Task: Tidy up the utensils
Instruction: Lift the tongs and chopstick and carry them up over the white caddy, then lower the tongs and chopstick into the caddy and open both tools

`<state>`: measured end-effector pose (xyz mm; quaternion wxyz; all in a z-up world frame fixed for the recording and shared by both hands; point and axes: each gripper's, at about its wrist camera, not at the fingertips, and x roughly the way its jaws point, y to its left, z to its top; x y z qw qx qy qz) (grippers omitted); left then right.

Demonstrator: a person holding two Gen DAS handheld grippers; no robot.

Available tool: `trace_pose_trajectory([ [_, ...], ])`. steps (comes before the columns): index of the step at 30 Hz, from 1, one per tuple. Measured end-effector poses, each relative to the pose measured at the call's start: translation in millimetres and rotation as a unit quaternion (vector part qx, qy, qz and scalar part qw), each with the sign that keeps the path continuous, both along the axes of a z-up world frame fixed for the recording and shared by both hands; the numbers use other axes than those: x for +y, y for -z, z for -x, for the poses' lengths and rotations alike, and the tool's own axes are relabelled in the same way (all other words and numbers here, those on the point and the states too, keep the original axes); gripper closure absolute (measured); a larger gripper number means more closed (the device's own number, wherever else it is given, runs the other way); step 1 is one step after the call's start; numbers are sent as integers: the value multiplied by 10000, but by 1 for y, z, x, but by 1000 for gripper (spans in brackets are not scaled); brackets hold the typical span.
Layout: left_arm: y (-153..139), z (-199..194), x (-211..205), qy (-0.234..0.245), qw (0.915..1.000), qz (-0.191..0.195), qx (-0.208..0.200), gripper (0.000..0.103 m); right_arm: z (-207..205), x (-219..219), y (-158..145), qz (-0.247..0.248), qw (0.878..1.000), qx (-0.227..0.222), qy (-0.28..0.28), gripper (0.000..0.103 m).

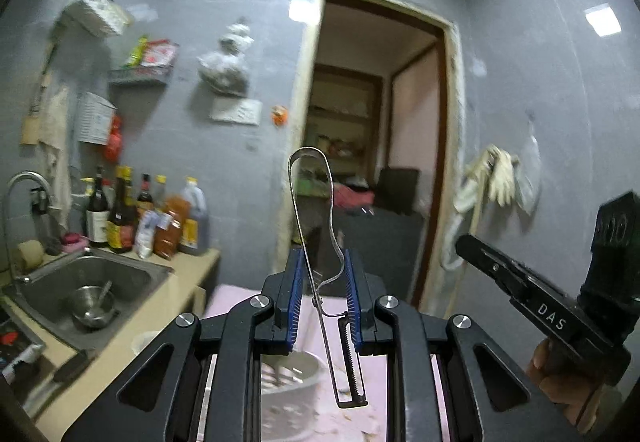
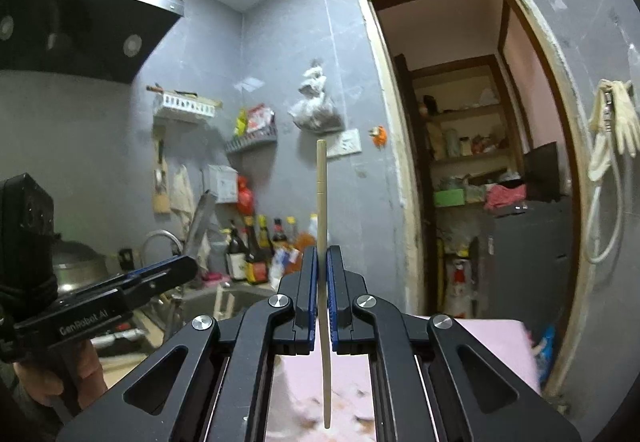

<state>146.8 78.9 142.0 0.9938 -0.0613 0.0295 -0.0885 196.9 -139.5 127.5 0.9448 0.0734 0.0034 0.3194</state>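
My left gripper (image 1: 322, 274) is shut on a metal peeler (image 1: 316, 226). Its looped wire handle points up and its serrated blade hangs down between the jaws. My right gripper (image 2: 322, 266) is shut on a single pale wooden chopstick (image 2: 322, 202), held upright with its lower tip over the pink table. A round white container (image 1: 294, 370) with utensils in it sits blurred below the left gripper. Each gripper shows at the edge of the other's view: the right one (image 1: 532, 286) and the left one (image 2: 132, 282).
A steel sink (image 1: 90, 282) with a metal bowl and spoon is at the left, with sauce bottles (image 1: 140, 218) behind it on the beige counter. The pink tablecloth (image 2: 500, 346) lies below. An open doorway (image 1: 372, 146) is ahead. A range hood (image 2: 88, 14) hangs upper left.
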Motion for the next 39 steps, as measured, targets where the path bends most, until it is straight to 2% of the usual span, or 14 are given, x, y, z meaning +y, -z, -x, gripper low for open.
trace_pose_trajectory([
  [4,-1,5,44,-285,9989,314,-210,86,-6,24,-4,-97,9998,-108,-127,100],
  [9,11,-19,92,-440,9969,648,-91,86,-21,48,2,-250,9995,-33,-195,100],
  [16,38,-63,125,-649,9937,906,110,86,-42,72,12,-395,9992,34,-92,100],
  [19,54,-69,126,-752,9919,999,209,86,-50,80,19,-379,9991,142,-80,100],
  [30,90,-68,111,-857,9931,691,400,86,-64,98,58,26,9974,672,-265,100],
  [39,97,-59,98,-785,9947,393,532,86,-62,99,73,281,9945,977,-259,98],
])
